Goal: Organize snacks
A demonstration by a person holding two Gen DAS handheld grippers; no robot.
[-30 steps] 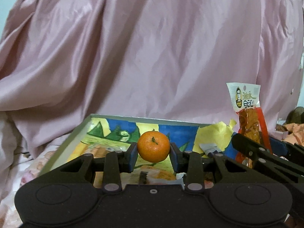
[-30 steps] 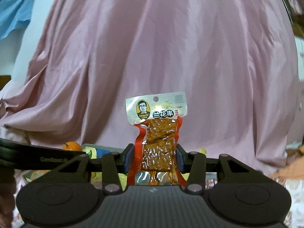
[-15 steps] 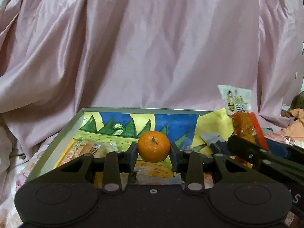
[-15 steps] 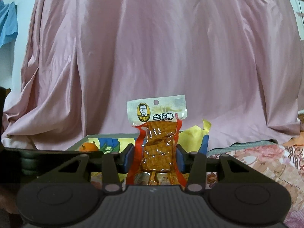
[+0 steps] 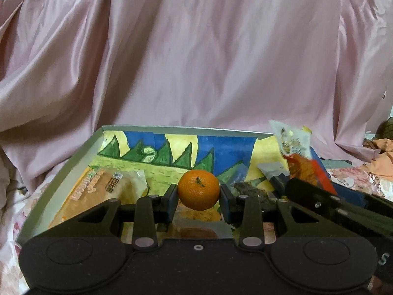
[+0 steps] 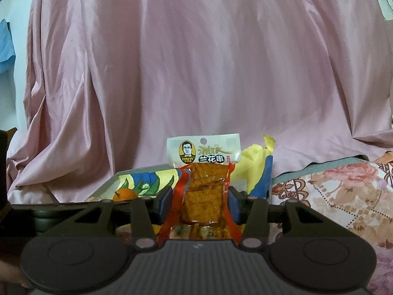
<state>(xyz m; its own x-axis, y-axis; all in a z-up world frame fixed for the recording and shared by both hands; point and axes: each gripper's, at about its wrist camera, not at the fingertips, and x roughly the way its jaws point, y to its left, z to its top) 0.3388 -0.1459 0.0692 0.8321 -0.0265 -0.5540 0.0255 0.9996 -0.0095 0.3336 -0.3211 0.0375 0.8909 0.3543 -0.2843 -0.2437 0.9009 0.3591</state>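
The left gripper (image 5: 198,202) has its jaws clamped on a small tangerine (image 5: 198,189), one pad pressed to each side of the fruit, stem facing the camera. It holds the tangerine above the open cardboard box (image 5: 61,172), whose inner walls and floor are painted with green peaks, a blue sky and yellow ground. Inside the box, at the left, lies a tan snack packet (image 5: 103,189) with printed lettering; another wrapped item lies under the gripper, too hidden to name. At the box's far right corner a piece of yellow paper (image 5: 265,152) stands up against the wall.

The right gripper (image 6: 200,202) carries a clear packet of spiced tofu strips (image 6: 203,186), upright, with a white header card and red side stripes. The jaws have just been opening, with the packet between them; the blue pads (image 6: 166,204) sit right at the packet's red edges, and the frame does not settle whether they still press on it. In the left wrist view this same packet (image 5: 301,164) appears blurred at the right edge of the box, above the black fingers of the right gripper.

The box rests on a floral bedspread (image 6: 343,196). A pink satin sheet (image 5: 196,49) hangs behind everything.
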